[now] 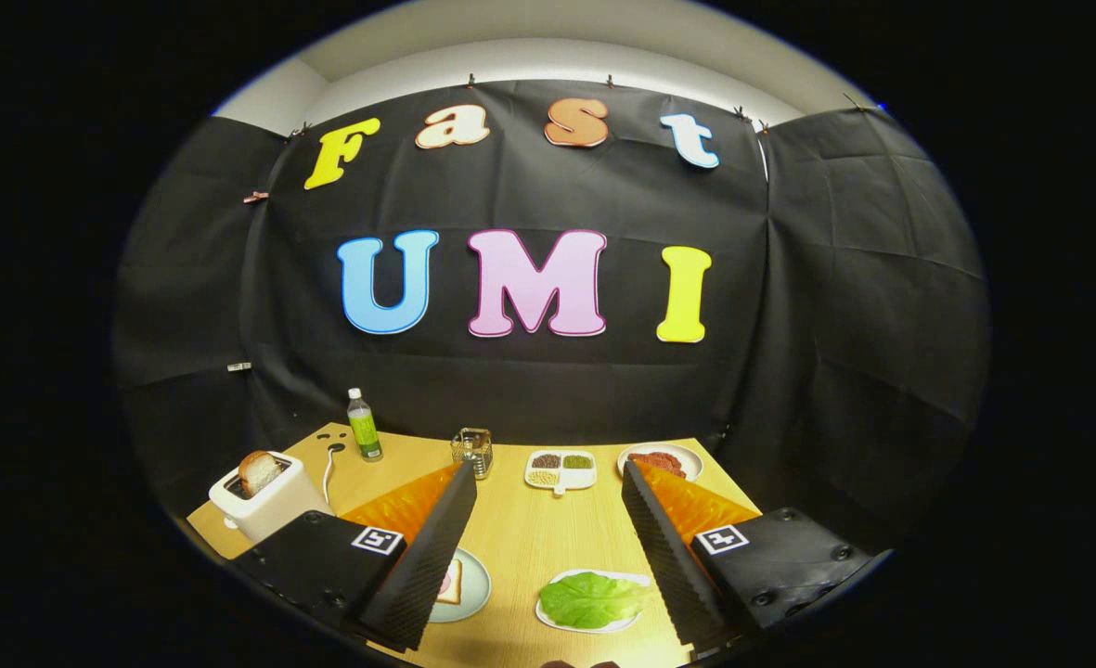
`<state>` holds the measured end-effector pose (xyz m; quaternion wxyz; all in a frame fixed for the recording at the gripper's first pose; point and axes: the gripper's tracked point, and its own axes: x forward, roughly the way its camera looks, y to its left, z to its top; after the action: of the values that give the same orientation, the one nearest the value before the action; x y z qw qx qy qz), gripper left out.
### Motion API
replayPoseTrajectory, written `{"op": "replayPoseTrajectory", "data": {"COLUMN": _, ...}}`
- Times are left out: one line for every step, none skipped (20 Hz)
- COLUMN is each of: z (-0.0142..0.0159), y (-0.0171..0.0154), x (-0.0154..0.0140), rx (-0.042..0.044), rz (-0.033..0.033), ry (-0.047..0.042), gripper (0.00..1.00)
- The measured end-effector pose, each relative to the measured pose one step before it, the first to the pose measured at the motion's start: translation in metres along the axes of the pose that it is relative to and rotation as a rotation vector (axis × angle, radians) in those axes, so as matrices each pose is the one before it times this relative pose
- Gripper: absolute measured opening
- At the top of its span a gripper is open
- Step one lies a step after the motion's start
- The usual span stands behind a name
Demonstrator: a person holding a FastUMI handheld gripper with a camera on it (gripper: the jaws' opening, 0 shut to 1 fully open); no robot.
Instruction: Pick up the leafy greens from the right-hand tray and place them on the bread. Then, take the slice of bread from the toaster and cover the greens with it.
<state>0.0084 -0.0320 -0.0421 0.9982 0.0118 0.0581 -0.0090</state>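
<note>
A green leaf of lettuce (590,599) lies on a white tray (637,580) near the table's front, just inside my right finger. A slice of bread (450,583) rests on a pale plate (475,586), partly hidden behind my left finger. At the left stands a white toaster (266,499) with a bread slice (258,471) sticking up from its slot. My gripper (549,473) is open and held above the table, with nothing between its fingers.
Along the back of the wooden table (520,538) stand a green-labelled bottle (363,425), a small wire holder (473,449), a divided white dish (560,469) of grains and a plate (663,458) of reddish food. The toaster's cord (328,468) trails behind it.
</note>
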Motion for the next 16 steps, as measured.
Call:
{"op": "replayPoseTrajectory", "data": {"z": -0.00663, "y": -0.00345, "x": 0.0029, "rx": 0.00778, "rz": -0.0031, "ry": 0.0191, "gripper": 0.98}}
{"op": "replayPoseTrajectory", "data": {"z": -0.0065, "y": -0.00436, "x": 0.00319, "rx": 0.00402, "rz": -0.00294, "ry": 0.02076, "gripper": 0.98}}
{"op": "replayPoseTrajectory", "data": {"z": -0.00856, "y": -0.00609, "x": 0.00393, "rx": -0.00049, "rz": -0.00754, "ry": 0.02129, "gripper": 0.98}}
{"op": "replayPoseTrajectory", "data": {"z": -0.00595, "y": -0.00376, "x": 0.00349, "rx": -0.00351, "rz": -0.0021, "ry": 0.01359, "gripper": 0.98}}
{"op": "replayPoseTrajectory", "data": {"z": -0.0087, "y": -0.00245, "x": 0.00396, "rx": -0.00651, "rz": 0.00183, "ry": 0.02395, "gripper": 0.98}}
{"op": "replayPoseTrajectory", "data": {"z": -0.01048, "y": -0.00202, "x": 0.00399, "rx": -0.00999, "rz": 0.00322, "ry": 0.02718, "gripper": 0.98}}
{"op": "replayPoseTrajectory", "data": {"z": -0.00934, "y": -0.00278, "x": 0.00435, "rx": -0.00962, "rz": 0.00192, "ry": 0.02599, "gripper": 0.98}}
{"op": "replayPoseTrajectory", "data": {"z": -0.00852, "y": -0.00268, "x": 0.00437, "rx": -0.00651, "rz": 0.00159, "ry": 0.02335, "gripper": 0.98}}
{"op": "replayPoseTrajectory", "data": {"z": -0.00904, "y": -0.0037, "x": 0.00462, "rx": -0.00302, "rz": -0.00044, "ry": 0.02282, "gripper": 0.98}}
{"op": "replayPoseTrajectory", "data": {"z": -0.01015, "y": -0.00068, "x": 0.00486, "rx": 0.00389, "rz": 0.01494, "ry": 0.02833, "gripper": 0.98}}
{"op": "replayPoseTrajectory", "data": {"z": -0.01161, "y": 0.00146, "x": 0.00617, "rx": 0.00214, "rz": 0.01817, "ry": 0.02963, "gripper": 0.98}}
{"op": "replayPoseTrajectory", "data": {"z": -0.01235, "y": -0.00189, "x": 0.00539, "rx": -0.00279, "rz": 0.0095, "ry": 0.02819, "gripper": 0.98}}
{"op": "replayPoseTrajectory", "data": {"z": -0.01043, "y": -0.00463, "x": 0.00766, "rx": -0.00811, "rz": 0.00286, "ry": 0.0259, "gripper": 0.98}}
{"op": "replayPoseTrajectory", "data": {"z": -0.01048, "y": -0.00384, "x": 0.00678, "rx": -0.01112, "rz": 0.00428, "ry": 0.02185, "gripper": 0.98}}
{"op": "replayPoseTrajectory", "data": {"z": -0.00787, "y": -0.00227, "x": 0.00656, "rx": -0.01149, "rz": 0.00836, "ry": 0.02297, "gripper": 0.99}}
{"op": "replayPoseTrajectory", "data": {"z": -0.00982, "y": -0.00284, "x": 0.00731, "rx": -0.01182, "rz": 0.00564, "ry": 0.02528, "gripper": 0.99}}
